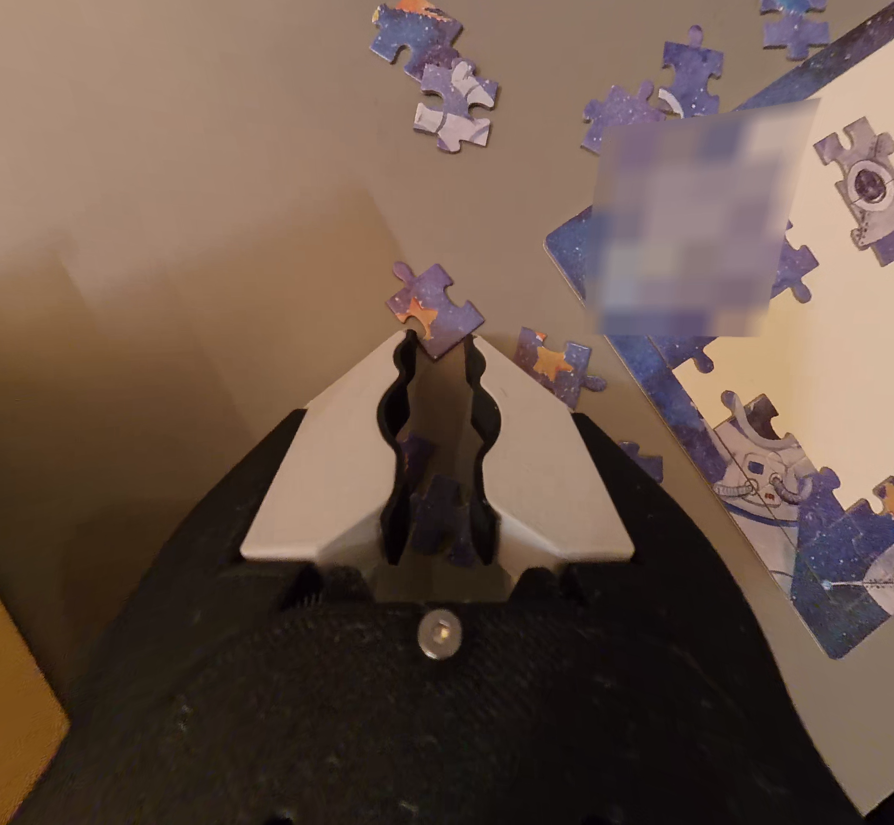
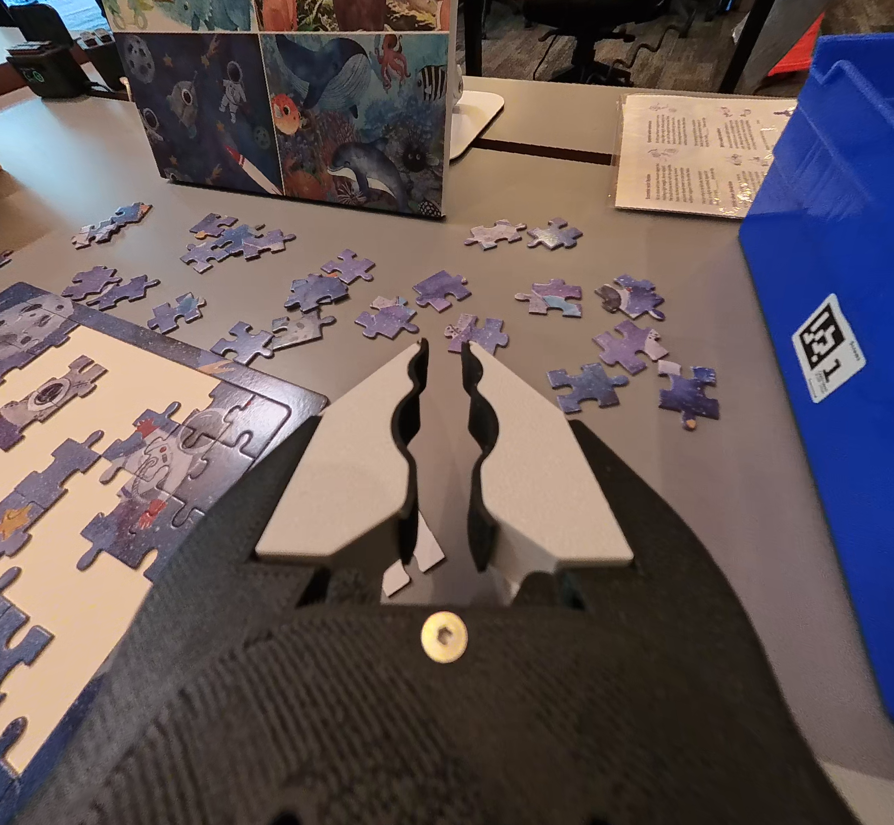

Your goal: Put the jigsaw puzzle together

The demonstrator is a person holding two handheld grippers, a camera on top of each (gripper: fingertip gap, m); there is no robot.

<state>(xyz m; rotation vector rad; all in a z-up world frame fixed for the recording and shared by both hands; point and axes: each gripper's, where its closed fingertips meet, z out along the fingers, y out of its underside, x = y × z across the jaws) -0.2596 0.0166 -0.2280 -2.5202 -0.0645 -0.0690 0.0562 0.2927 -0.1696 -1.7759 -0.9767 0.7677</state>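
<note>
My left gripper (image 1: 439, 339) points down at the grey table (image 1: 242, 124). A purple puzzle piece with an orange star (image 1: 435, 305) has its corner between the fingertips. It touches the right pad, and a thin gap shows at the left pad (image 1: 410, 342), so the jaws stand open around it. A similar star piece (image 1: 554, 366) lies just to the right. My right gripper (image 2: 444, 347) hovers over the table with its jaws slightly apart and nothing between the tips. The nearest loose piece (image 2: 479, 330) lies just beyond its right fingertip.
A puzzle board with a dark blue frame (image 1: 571, 245) (image 2: 271, 390) lies partly filled. Several loose purple pieces (image 2: 440, 288) are scattered over the table. A picture box (image 2: 290, 100) stands at the back. A blue bin (image 2: 832, 269) and a printed sheet (image 2: 692, 158) are on the right. Spacing between my two grippers at the tips: around 45 centimeters.
</note>
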